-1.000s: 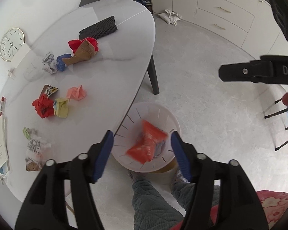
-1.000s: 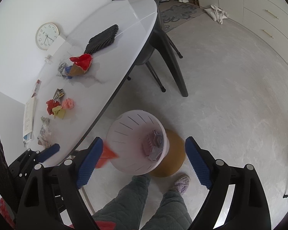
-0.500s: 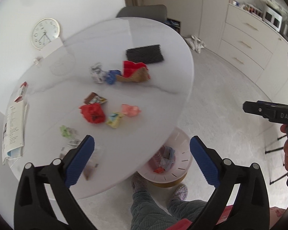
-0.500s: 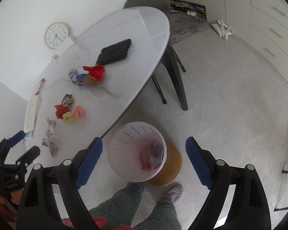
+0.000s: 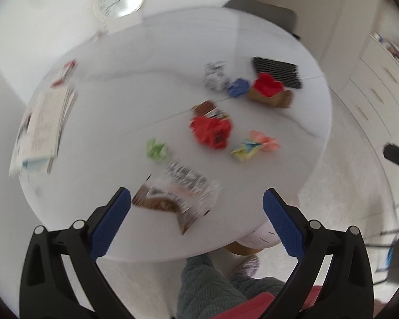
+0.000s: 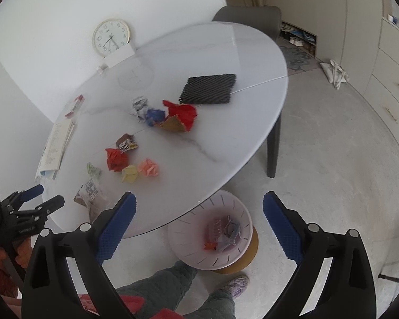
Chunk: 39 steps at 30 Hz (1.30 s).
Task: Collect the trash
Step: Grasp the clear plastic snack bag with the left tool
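Note:
Crumpled trash lies on the white oval table (image 6: 226, 53): a clear printed wrapper (image 5: 178, 194), a green wad (image 5: 157, 148), a red wad (image 5: 210, 130), yellow (image 5: 243, 148) and pink (image 5: 264, 141) wads, and a red-and-brown paper bag (image 6: 179, 117). My left gripper (image 5: 196, 196) hovers open above the clear wrapper and holds nothing. My right gripper (image 6: 198, 199) hangs over the table's near edge; its jaws are opening with nothing between them. Below it on the floor stands the pale slotted bin (image 6: 194, 247) with some trash inside. The left view is blurred.
A black ribbed mat (image 6: 208, 89), a round clock (image 6: 111, 37) and a stack of papers (image 6: 57, 143) sit on the table. A grey chair (image 6: 248, 20) stands behind it. The person's legs (image 6: 173, 287) are beside the bin. Cabinets line the right wall.
The red wrapper left my left gripper and fell into the bin. Both grippers rose and swung from the bin toward the table, and the left jaws spread wider.

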Tool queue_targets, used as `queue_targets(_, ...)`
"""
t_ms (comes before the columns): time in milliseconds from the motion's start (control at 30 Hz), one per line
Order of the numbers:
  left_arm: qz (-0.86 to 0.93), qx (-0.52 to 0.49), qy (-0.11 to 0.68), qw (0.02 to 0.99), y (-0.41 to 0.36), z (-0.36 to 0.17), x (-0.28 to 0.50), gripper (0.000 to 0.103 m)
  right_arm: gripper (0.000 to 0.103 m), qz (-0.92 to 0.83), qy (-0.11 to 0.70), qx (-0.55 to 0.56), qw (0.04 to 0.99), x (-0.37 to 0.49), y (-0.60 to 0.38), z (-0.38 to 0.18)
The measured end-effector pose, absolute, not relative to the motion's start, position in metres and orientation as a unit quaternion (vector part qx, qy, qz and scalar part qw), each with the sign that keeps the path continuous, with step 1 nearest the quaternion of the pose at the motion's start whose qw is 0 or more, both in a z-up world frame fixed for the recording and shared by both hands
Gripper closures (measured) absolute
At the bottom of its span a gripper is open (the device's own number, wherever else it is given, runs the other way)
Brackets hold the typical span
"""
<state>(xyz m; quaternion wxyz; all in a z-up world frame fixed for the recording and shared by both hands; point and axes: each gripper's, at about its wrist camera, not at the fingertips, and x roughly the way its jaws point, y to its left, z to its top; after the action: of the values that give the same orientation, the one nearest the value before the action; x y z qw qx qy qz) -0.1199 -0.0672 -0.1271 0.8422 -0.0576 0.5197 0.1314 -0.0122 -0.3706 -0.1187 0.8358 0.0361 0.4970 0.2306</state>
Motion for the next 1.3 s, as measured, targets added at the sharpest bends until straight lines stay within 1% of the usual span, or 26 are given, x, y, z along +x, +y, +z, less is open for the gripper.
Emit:
queue_targets(100,0.182,-0.12,0.53,0.819,-0.041,-0.145,-0.126,0.008,0.007,0.247,0.507,0.022,0.826,-0.012,-0.353,-0.126)
queue_targets(233,0.213,-0.214,0.533,0.79,-0.019,-0.166,-0.126,0.013,0.007,0.267,0.519,0.006,0.812,-0.013,-0.33,-0.135)
queue_targets(333,0.218,-0.249,0.538,0.775,-0.016,-0.179,-0.117,0.016,0.007,0.28,0.52,-0.009,0.807,-0.015,-0.315,-0.138)
queue_targets(467,0.226,-0.29,0.547,0.752,-0.014,-0.197,-0.101,0.016,0.007,0.289,0.513,-0.031,0.808,-0.017,-0.3,-0.136)
queue_targets(533,0.233,-0.3,0.55,0.744,-0.015,-0.204,-0.095,0.017,0.007,0.292,0.509,-0.038,0.809,-0.019,-0.295,-0.134)
queue_targets(700,0.247,-0.317,0.557,0.726,-0.016,-0.219,-0.083,0.024,0.007,0.294,0.508,-0.039,0.809,-0.019,-0.292,-0.132)
queue_targets(800,0.254,-0.33,0.562,0.714,-0.014,-0.228,-0.079,0.033,0.007,0.292,0.51,-0.04,0.808,-0.019,-0.292,-0.134)
queue_targets(867,0.255,-0.331,0.572,0.706,-0.013,-0.235,-0.075,0.042,0.007,0.292,0.512,-0.04,0.807,-0.019,-0.291,-0.136)
queue_targets(967,0.262,-0.318,0.59,0.695,-0.014,-0.243,-0.069,0.047,0.007,0.293,0.513,-0.042,0.805,-0.017,-0.288,-0.137)
queue_targets(1000,0.265,-0.312,0.59,0.696,-0.014,-0.242,-0.068,0.048,0.007,0.295,0.513,-0.043,0.805,-0.016,-0.286,-0.138)
queue_targets(1067,0.266,-0.3,0.595,0.697,-0.016,-0.242,-0.066,0.053,0.007,0.298,0.512,-0.048,0.804,-0.016,-0.282,-0.14)
queue_targets(1300,0.238,-0.29,0.597,0.709,-0.014,-0.237,-0.071,0.064,0.008,0.332,0.5,-0.083,0.795,-0.003,-0.244,-0.144)
